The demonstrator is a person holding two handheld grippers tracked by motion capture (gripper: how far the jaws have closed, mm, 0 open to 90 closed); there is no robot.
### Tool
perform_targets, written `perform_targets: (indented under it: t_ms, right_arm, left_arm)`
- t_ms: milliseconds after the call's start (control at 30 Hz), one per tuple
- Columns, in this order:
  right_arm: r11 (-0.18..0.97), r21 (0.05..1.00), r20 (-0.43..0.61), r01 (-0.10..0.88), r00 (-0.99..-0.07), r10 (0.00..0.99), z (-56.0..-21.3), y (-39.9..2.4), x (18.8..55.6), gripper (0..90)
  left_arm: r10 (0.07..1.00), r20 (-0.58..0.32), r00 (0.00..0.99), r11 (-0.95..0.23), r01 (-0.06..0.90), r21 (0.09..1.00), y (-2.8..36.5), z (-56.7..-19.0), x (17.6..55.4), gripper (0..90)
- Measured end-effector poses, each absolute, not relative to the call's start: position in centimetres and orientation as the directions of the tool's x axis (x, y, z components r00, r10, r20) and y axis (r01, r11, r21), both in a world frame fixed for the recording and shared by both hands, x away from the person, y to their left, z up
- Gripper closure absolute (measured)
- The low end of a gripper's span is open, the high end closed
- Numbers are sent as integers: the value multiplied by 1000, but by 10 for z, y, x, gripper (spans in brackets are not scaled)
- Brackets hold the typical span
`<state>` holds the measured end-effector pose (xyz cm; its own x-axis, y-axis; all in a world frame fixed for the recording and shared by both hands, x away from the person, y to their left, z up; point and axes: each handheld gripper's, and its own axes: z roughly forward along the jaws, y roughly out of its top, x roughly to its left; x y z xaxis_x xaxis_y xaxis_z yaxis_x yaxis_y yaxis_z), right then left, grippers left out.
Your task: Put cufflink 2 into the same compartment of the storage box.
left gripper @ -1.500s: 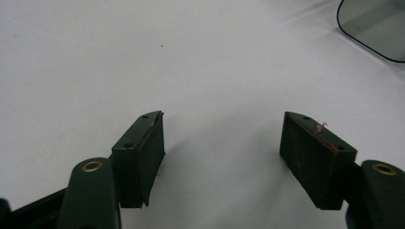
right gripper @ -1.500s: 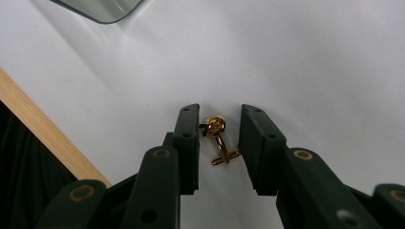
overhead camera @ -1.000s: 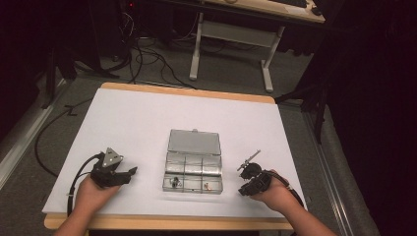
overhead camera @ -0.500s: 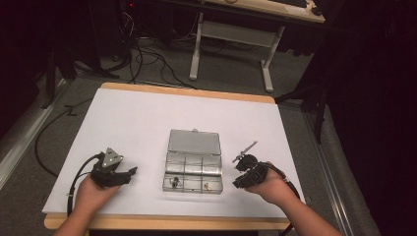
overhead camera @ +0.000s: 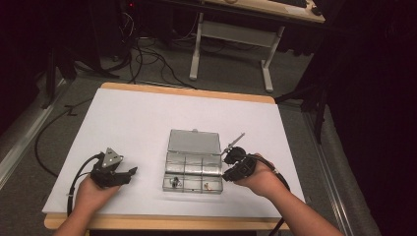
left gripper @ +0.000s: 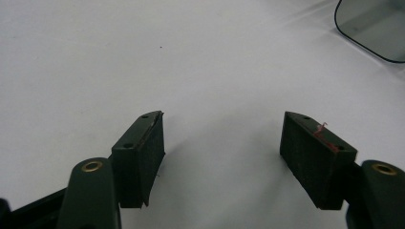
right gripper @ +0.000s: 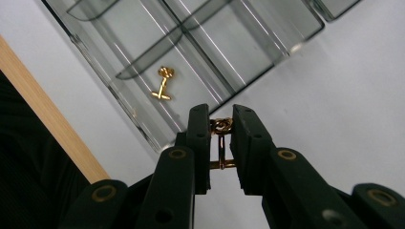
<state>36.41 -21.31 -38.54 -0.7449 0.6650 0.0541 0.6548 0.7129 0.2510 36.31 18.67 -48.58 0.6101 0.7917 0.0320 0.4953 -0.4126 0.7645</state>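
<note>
A: Two grippers are at work over the white tabletop [overhead camera: 147,118], and the biggest thing on it is the clear compartment box [overhead camera: 193,167], lying with its lid [overhead camera: 194,141] folded back away from the person. Why lay it open like that?

B: So the cells can be reached from above. The near row faces the person, which I'd judge makes dropping small pieces in easier.

A: And the right gripper [right gripper: 221,125]?

B: Its jaws are clamped on a small gold cufflink [right gripper: 220,143], pinched upright between the pads with the knotted head at the top and the crossbar lower down. It hangs just off the box's near right corner, over bare tabletop, not yet over a cell. In the high view that right gripper [overhead camera: 230,171] sits just beside the box's right wall.

A: Is there a mate to it?

B: A second gold cufflink [right gripper: 163,83] lies on its side in a near-row cell, so the held one is probably bound for the box too.

A: The left gripper [left gripper: 222,143]?

B: Jaws spread wide with nothing between them, resting low over the tabletop well to the left of the box; in the high view the left gripper [overhead camera: 129,173] is parked there, seemingly idle.

A: Any writing or brand?

B: None I can read. Something dark shows in the near left cell [overhead camera: 176,183], but it's too small to name.
</note>
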Motion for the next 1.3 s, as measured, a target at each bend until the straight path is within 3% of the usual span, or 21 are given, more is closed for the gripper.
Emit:
perform_targets:
  t_ms: [767, 1300]
  right_arm:
    - [759, 231, 56, 609, -787, 615, -403, -175, 371, 791]
    - [758, 195, 61, 622, -779, 624, -426, -174, 369, 791]
  left_arm:
    - [792, 31, 609, -412, 496, 764, 186, -486, 363, 323]
    - [790, 32, 613, -416, 496, 762, 186, -486, 363, 323]
